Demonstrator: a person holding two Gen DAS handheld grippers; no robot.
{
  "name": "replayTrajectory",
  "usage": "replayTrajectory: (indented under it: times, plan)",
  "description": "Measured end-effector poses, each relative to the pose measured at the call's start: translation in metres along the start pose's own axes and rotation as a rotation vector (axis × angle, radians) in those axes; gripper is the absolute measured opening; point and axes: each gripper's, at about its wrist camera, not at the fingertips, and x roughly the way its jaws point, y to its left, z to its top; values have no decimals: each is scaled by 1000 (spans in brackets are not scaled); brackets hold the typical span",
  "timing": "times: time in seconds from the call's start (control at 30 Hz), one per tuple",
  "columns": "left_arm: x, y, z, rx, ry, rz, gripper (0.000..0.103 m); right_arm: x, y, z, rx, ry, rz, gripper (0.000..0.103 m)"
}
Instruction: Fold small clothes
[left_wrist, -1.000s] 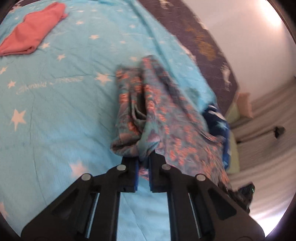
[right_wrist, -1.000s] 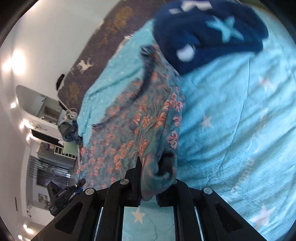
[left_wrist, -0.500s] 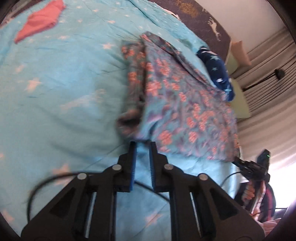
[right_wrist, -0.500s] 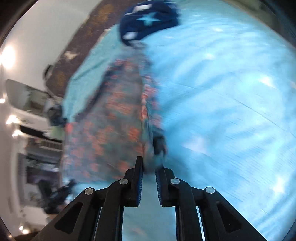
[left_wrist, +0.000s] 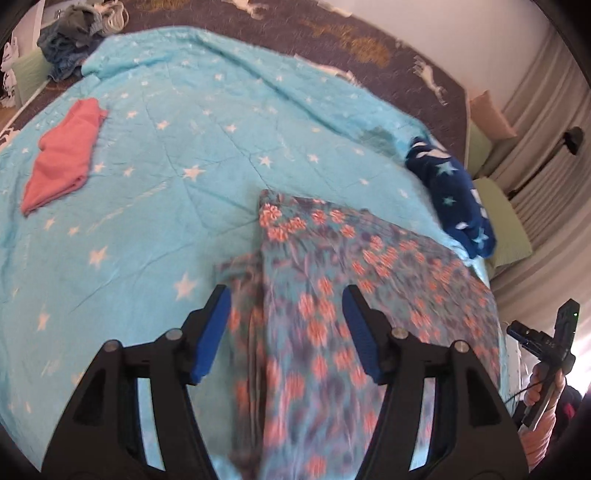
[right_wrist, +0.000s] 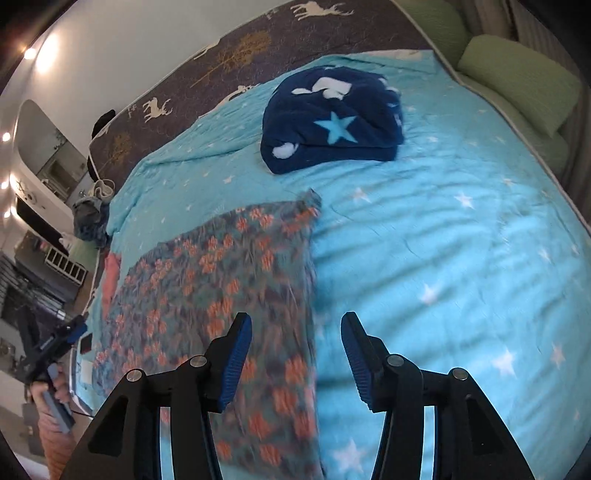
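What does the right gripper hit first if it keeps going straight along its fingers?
Most likely the right edge of the floral cloth, or the blue bedspread just beside it. The right gripper is open and holds nothing; depth is unclear.

We see thin, soft floral garment (left_wrist: 332, 280) cloth; matt, lightly creased cotton-like quilt (left_wrist: 177, 155); fluffy navy fleece (right_wrist: 328, 122); soft matt pink cloth (left_wrist: 62, 155). Gripper fingers (right_wrist: 229, 365) look matt black plastic, with ribbed blue rubbery pads (right_wrist: 354, 354) and shiny metal screws (right_wrist: 394, 359).
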Motion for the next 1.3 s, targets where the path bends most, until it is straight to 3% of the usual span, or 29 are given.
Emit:
replayTrajectory:
  times: [0.2,0.37,0.4,0.47,0.5,0.53,0.57,0.67,0.8,0.9,1.0,1.07,1.13,1.2,1.3]
  plan:
    - [56,10,27,-64,85,34,64,53,-11,44,-7,48,-18,52]
    - [90,14,43,-94,131,39,63,88,-25,66,51,124,52,52]
    - [93,14,45,-87,128,28,58,92,-27,67,61,134,69,52]
    - [96,11,48,-72,130,-4,4,100,-29,69,74,145,100,52]
    - [97,12,49,-86,138,-27,5,104,-28,70,64,146,109,44]
    - [95,13,50,-107,119,-30,4,104,-27,70,53,141,111,14]
    - [89,13,51,-113,92,-25,4,105,-24,72,43,134,101,5]
    - [58,11,49,-127,-1,-77,4,91,-16,74,19,46,67,4]
    - [-1,2,42,-96,-110,-158,4,48,0,77,-28,-81,177,4]
    - [-24,-2,42,-55,-167,-142,4,34,11,82,-61,-123,211,4]
    - [-14,7,48,-37,-196,-86,6,57,12,90,-68,-93,143,5]
    - [24,21,51,-31,-114,-1,25,87,1,93,-56,-20,73,6]
    - [62,38,46,-90,27,110,28,122,-21,90,26,118,6,13]
    - [71,47,33,-140,77,107,28,116,-38,81,92,75,79,13]
    - [44,45,15,-121,20,71,33,78,-54,66,99,31,57,23]
